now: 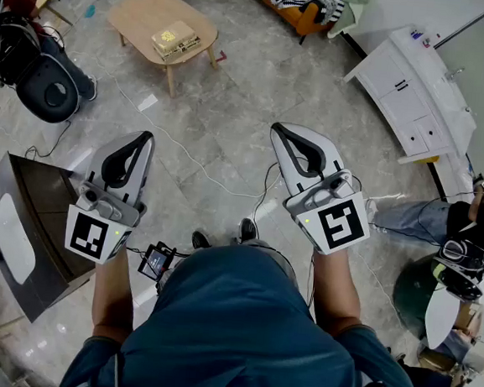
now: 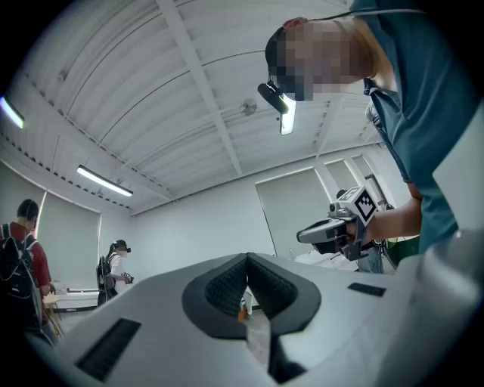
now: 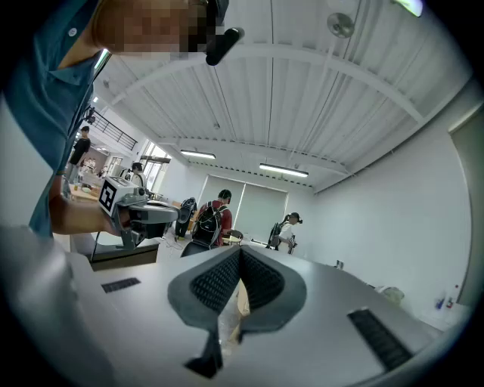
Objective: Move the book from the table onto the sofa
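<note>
Teal shirt [image 1: 238, 331], tiled floor [image 1: 231, 120], wooden table [image 1: 140, 11]

Open tiled floor [image 1: 234, 95] leaves a free lane from the left claw [image 1: 143, 138] and right claw [image 1: 281, 131] ahead to the desk [image 1: 144, 11] and the sofa [image 1: 287, 14] beyond, hemmed by a dark metal box [image 1: 39, 204] and bulky black gear [image 1: 45, 87] on the left and a white cabinet [image 1: 415, 90] on the right.

Left tool [image 1: 147, 137] and right tool [image 1: 276, 128] held forward side by side, roughly level, jaws together, empty.
</note>
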The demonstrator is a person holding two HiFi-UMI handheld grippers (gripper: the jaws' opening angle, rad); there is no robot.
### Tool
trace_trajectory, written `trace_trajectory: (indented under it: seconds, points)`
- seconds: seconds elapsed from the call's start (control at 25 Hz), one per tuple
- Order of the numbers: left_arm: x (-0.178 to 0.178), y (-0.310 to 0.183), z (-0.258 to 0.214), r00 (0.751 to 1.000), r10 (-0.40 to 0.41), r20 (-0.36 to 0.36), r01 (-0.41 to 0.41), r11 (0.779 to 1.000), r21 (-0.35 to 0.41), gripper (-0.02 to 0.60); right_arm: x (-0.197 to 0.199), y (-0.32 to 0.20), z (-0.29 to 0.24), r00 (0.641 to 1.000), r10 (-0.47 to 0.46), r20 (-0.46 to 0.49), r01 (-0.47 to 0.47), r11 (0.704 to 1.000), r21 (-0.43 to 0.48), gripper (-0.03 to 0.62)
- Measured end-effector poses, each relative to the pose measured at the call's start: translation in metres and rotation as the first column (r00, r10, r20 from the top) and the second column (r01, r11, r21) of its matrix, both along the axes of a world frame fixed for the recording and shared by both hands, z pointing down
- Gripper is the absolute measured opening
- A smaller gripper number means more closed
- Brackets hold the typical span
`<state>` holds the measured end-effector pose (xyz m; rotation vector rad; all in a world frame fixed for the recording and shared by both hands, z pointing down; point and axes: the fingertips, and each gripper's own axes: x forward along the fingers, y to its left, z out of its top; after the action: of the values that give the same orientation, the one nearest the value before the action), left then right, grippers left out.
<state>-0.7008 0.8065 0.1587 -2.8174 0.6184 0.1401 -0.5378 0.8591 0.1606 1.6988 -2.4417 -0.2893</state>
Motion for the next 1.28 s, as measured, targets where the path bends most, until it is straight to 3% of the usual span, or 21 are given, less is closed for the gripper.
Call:
trace_trajectory:
  seconds: [0.84,1.28]
  points:
    - [-0.026,0.006,0.013,1.0,0.028,-0.004,-0.029,0.998,-0.052,0.005,-0.021,0.01,0.006,1.0,0.016,0.003,-0.016,1.0,0.012,0.014]
    - [0.021,-0.001,0.018,1.0,-0.011,0.022,0.013,0.997,-0.074,0.005,0.032,0.006,0.008,0.999,-0.008,0.044,0.007,1.0,0.025,0.014]
